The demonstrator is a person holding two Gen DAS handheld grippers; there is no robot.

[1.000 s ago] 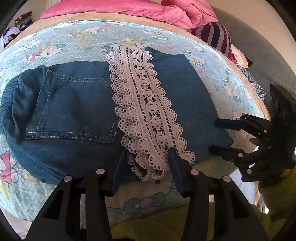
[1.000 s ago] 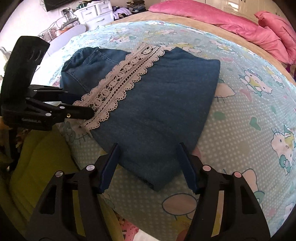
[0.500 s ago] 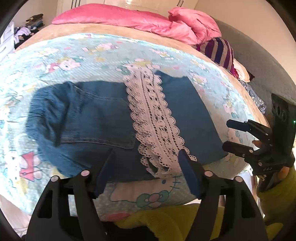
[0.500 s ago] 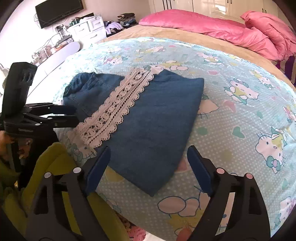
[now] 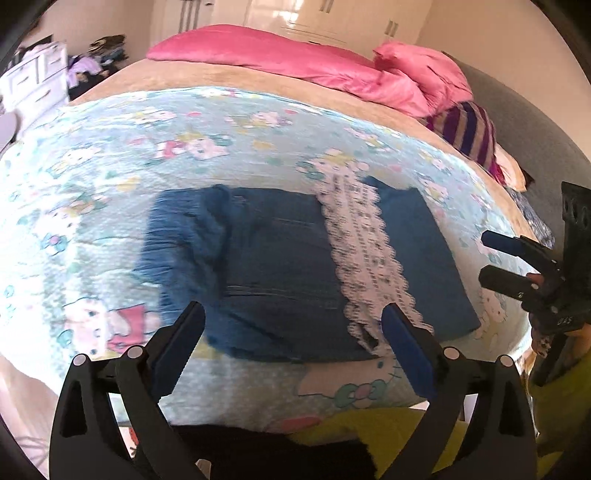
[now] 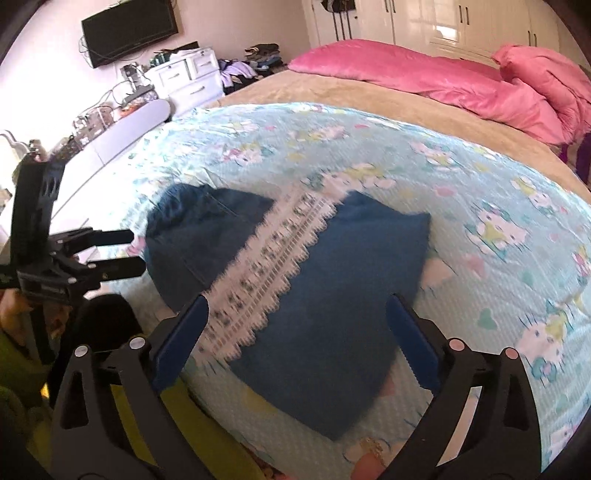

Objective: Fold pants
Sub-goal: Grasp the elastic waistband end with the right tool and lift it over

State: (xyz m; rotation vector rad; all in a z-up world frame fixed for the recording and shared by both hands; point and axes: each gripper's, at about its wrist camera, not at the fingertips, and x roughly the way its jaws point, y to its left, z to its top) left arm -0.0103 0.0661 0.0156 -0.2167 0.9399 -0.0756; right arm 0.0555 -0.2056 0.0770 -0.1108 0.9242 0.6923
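Pants (image 5: 280, 273) of dark blue denim lie folded into a compact bundle on the cartoon-print sheet (image 5: 110, 177) of the bed, close to the bed's near edge and well short of the pink duvet (image 5: 295, 62) heaped along its far side. A band of white lace (image 5: 365, 251) runs across the top of the bundle from its far edge to its near edge, with the gathered waistband end to one side of it and a smooth folded panel to the other. My left claw (image 5: 291, 339) hangs above the near edge of the pants with its blue-padded fingers (image 5: 177, 350) spread wide; its jaws have just been opening, and nothing is pinched between them, the denim lying free below. My right claw (image 6: 297, 332) hovers over the smooth panel and the lace on the other side of the bundle, likewise spread wide after just opening, its pads clear of the cloth. Each claw shows in the other's view, at the side of the pants and off the fabric. A striped cushion (image 5: 465, 133) sits beside the duvet, and beyond the bed from the pants stand a white drawer unit (image 6: 188, 77) and a wall-mounted screen (image 6: 129, 31). Both views are blurred, so the stitching is hard to make out.
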